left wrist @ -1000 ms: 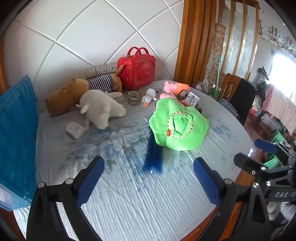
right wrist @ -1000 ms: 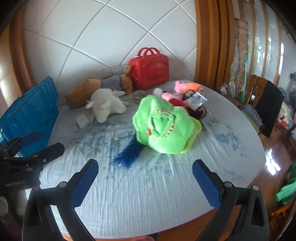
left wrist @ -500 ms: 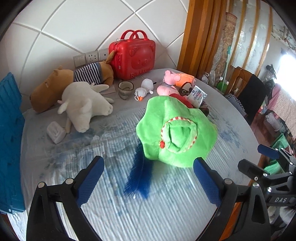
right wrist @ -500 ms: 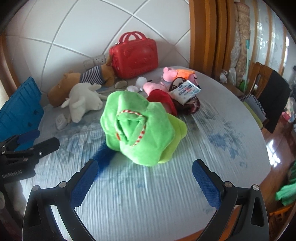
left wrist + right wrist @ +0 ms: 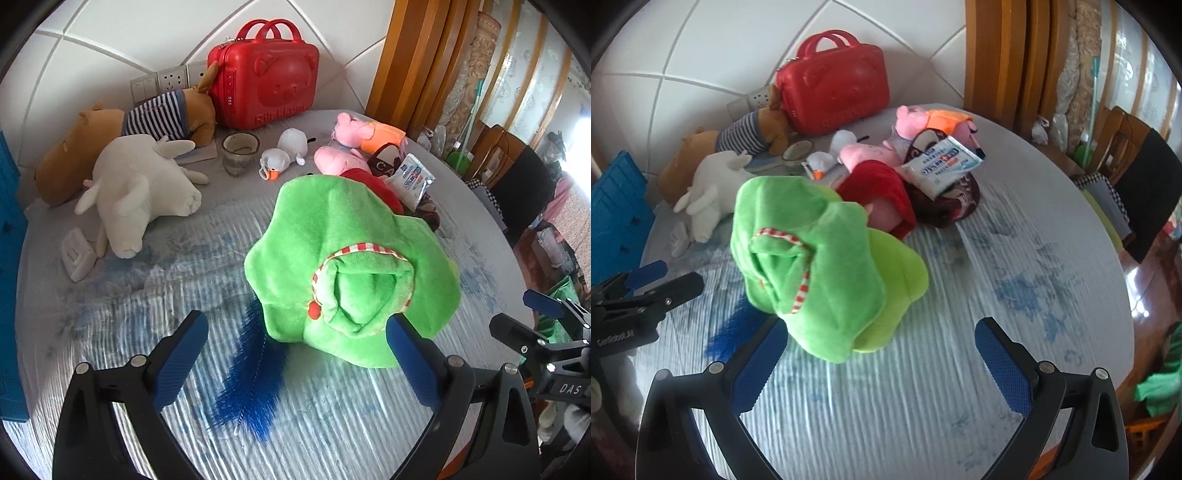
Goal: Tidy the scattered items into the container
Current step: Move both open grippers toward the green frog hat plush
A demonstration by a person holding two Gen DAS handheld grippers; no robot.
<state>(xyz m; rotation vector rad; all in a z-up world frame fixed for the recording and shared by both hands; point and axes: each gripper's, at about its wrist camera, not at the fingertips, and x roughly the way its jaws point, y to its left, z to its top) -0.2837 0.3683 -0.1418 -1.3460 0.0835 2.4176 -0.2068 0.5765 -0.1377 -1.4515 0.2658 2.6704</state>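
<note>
A big green plush [image 5: 351,266] [image 5: 820,269] lies mid-table with a blue bristle brush [image 5: 255,380] poking out from under its near side. My left gripper [image 5: 295,358] is open, its right pad just touching the plush's near edge. My right gripper [image 5: 879,362] is also open, its left pad against the plush's lower edge. A blue crate [image 5: 617,214] stands at the table's left side. Behind are a white plush [image 5: 136,192], a brown striped plush [image 5: 147,125], pink pig plushes [image 5: 343,155] and a small duck [image 5: 277,158].
A red toy suitcase [image 5: 269,88] stands against the tiled wall. A glass cup [image 5: 239,153], a white soap-like block [image 5: 77,254], a wipes packet [image 5: 942,166] and a dark red cloth [image 5: 953,203] lie around. A chair [image 5: 1137,184] stands past the table's right edge.
Both grippers have moved forward toward the green plush, which now fills much more of each view. The jaws stayed open throughout.
</note>
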